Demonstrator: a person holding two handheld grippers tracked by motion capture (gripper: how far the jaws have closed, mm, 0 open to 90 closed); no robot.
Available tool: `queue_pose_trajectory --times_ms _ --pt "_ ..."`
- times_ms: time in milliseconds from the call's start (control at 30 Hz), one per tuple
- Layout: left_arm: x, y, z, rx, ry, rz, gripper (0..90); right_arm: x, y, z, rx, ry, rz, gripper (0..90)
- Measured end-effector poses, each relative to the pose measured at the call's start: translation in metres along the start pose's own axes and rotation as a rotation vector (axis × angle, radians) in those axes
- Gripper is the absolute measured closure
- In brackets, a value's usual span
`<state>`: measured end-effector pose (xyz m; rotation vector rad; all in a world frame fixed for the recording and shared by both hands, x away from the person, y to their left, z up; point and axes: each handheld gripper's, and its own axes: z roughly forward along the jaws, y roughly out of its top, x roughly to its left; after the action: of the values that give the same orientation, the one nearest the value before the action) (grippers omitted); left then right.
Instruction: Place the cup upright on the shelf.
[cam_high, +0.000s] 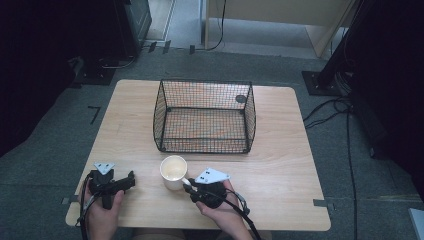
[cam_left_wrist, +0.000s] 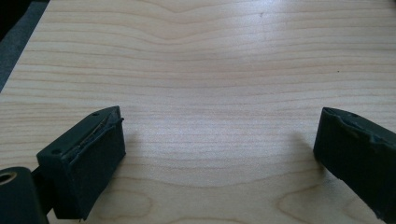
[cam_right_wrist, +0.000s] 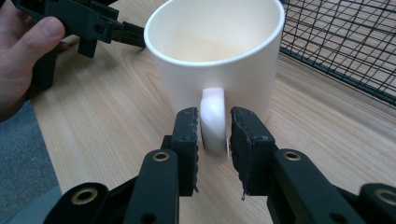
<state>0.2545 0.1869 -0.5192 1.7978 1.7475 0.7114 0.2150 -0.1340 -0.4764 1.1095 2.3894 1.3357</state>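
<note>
A white mug (cam_high: 173, 170) stands upright and empty on the wooden table (cam_high: 280, 165), just in front of the wire basket. My right gripper (cam_high: 187, 186) reaches it from the right. In the right gripper view, its jaws (cam_right_wrist: 215, 114) straddle the mug's handle (cam_right_wrist: 214, 123). The left pad lies against the handle, with a thin gap at the right pad. My left gripper (cam_high: 131, 179) rests left of the mug, jaws wide apart (cam_left_wrist: 222, 114) over bare wood, nothing between them. It also shows as the left gripper (cam_right_wrist: 93, 23) beyond the mug (cam_right_wrist: 215, 51).
A black wire basket (cam_high: 205, 84), empty, stands in the middle of the table behind the mug; its mesh (cam_right_wrist: 345, 42) is close on the right. The table's near edge runs just below both hands. Cables and dark stands lie on the floor around the table.
</note>
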Motion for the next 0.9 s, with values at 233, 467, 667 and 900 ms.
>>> queue_pose_trajectory --times_ms 233,467,667,900 --pt "0.0 0.0 0.0 0.0 0.0 0.001 2.2 0.003 0.004 0.005 0.01 -0.01 -0.011 78.5" --pt "0.0 0.0 0.0 0.0 0.0 0.0 2.2 0.005 0.005 0.002 -0.019 -0.052 -0.049 80.4" --pt "0.0 0.0 0.0 0.0 0.0 0.001 2.2 0.004 0.008 -0.006 -0.022 -0.056 -0.048 80.6" --pt "0.0 0.0 0.0 0.0 0.0 0.001 2.2 0.0 0.012 -0.017 -0.02 -0.067 -0.047 80.6"
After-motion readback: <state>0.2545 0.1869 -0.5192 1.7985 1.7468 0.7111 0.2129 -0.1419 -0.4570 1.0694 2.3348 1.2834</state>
